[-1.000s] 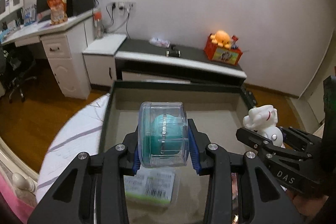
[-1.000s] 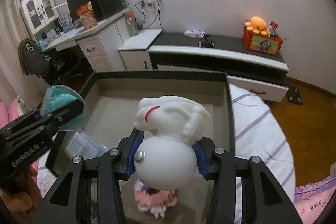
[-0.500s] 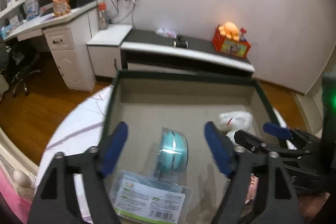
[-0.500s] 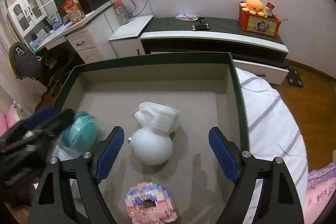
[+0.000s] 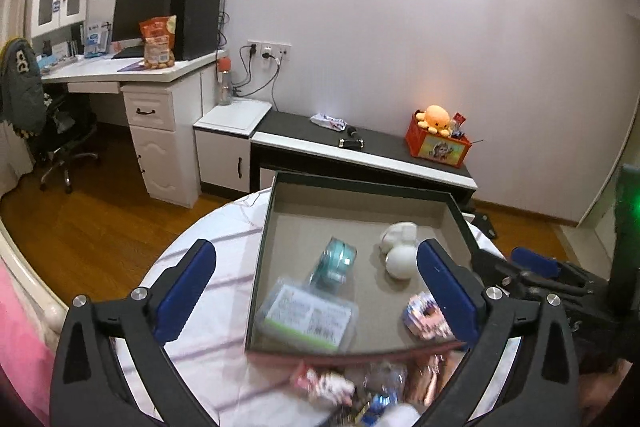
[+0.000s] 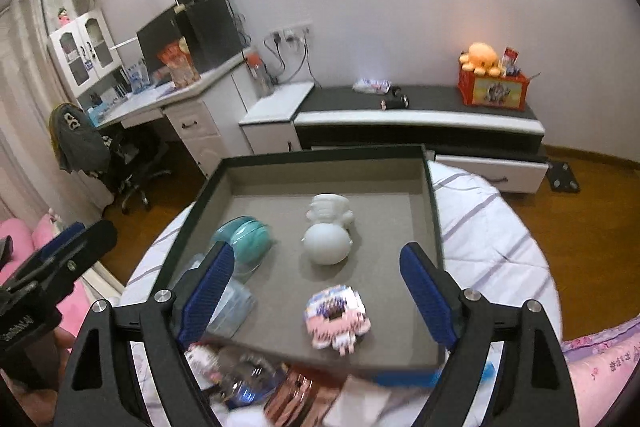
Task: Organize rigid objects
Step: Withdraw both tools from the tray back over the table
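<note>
A dark-rimmed tray (image 5: 360,183) (image 6: 320,153) with a grey floor sits on the round table. Inside it lie a clear case with a teal disc (image 5: 334,261) (image 6: 244,241), a white figurine (image 5: 398,251) (image 6: 328,233), a clear packet with a green-edged label (image 5: 308,315) (image 6: 228,307) and a pink block model (image 5: 424,313) (image 6: 338,317). My left gripper (image 5: 316,291) is open and empty, raised above the tray's near edge. My right gripper (image 6: 316,291) is open and empty, also raised over the near edge.
Several loose items (image 5: 360,387) (image 6: 260,383) lie blurred on the striped tablecloth (image 5: 208,251) in front of the tray. A low black-and-white cabinet (image 6: 420,119) and a white desk (image 5: 120,75) stand by the far wall, across a wooden floor.
Both grippers opened and let go: the teal-disc case and the white figurine now lie in the tray. Both grippers then pulled back and up, bringing the near items into view.
</note>
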Available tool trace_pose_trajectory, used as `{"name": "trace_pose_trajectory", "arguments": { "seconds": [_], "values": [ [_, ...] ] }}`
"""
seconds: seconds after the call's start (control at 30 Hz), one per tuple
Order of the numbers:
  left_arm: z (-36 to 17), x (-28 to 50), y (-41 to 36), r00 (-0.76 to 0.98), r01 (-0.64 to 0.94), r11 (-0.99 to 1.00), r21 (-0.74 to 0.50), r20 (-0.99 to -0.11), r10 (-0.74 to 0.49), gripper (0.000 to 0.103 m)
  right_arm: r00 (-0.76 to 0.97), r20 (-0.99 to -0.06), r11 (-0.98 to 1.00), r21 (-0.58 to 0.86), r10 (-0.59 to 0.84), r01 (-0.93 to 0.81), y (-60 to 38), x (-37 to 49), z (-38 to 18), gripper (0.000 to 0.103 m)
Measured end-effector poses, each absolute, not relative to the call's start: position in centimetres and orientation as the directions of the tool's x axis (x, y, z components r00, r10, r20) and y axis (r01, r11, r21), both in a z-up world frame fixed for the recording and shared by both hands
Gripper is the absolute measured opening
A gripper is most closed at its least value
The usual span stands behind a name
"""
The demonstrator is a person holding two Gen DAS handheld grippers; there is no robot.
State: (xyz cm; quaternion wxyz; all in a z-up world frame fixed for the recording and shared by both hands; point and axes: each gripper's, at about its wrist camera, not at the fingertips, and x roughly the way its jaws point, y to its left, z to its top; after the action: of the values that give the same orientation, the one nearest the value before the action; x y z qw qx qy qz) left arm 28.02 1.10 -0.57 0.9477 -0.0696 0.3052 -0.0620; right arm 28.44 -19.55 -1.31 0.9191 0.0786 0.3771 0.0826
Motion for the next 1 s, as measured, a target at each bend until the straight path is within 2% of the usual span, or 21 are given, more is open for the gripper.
{"name": "trace_pose_trajectory", "arguments": {
  "seconds": [0.2, 0.47, 0.77, 1.0],
  "values": [
    [-0.4, 23.1, 1.5, 0.811, 0.064, 0.984, -0.168, -0.565, -0.150, 0.102, 0.747, -0.633, 0.975, 0.198, 0.204, -0.098, -19.6, 23.2, 0.7, 0.086],
    [-0.5, 17.2, 1.9, 0.818, 0.043, 0.986, -0.161, -0.561, -0.128, 0.102, 0.759, -0.609, 0.969, 0.215, 0.229, -0.121, -20.0, 17.4, 0.7, 0.086],
    [-1.1, 13.1, 2.5, 0.818, 0.017, 0.991, -0.134, -0.567, -0.091, 0.102, 0.786, -0.561, 0.961, 0.223, 0.261, -0.160, -19.4, 12.3, 1.5, 0.086],
    [-1.5, 10.7, 1.3, 0.825, 0.039, 0.994, -0.101, -0.559, -0.089, 0.102, 0.802, -0.551, 0.969, 0.200, 0.232, -0.143, -20.4, 10.1, 1.6, 0.089]
  ]
}}
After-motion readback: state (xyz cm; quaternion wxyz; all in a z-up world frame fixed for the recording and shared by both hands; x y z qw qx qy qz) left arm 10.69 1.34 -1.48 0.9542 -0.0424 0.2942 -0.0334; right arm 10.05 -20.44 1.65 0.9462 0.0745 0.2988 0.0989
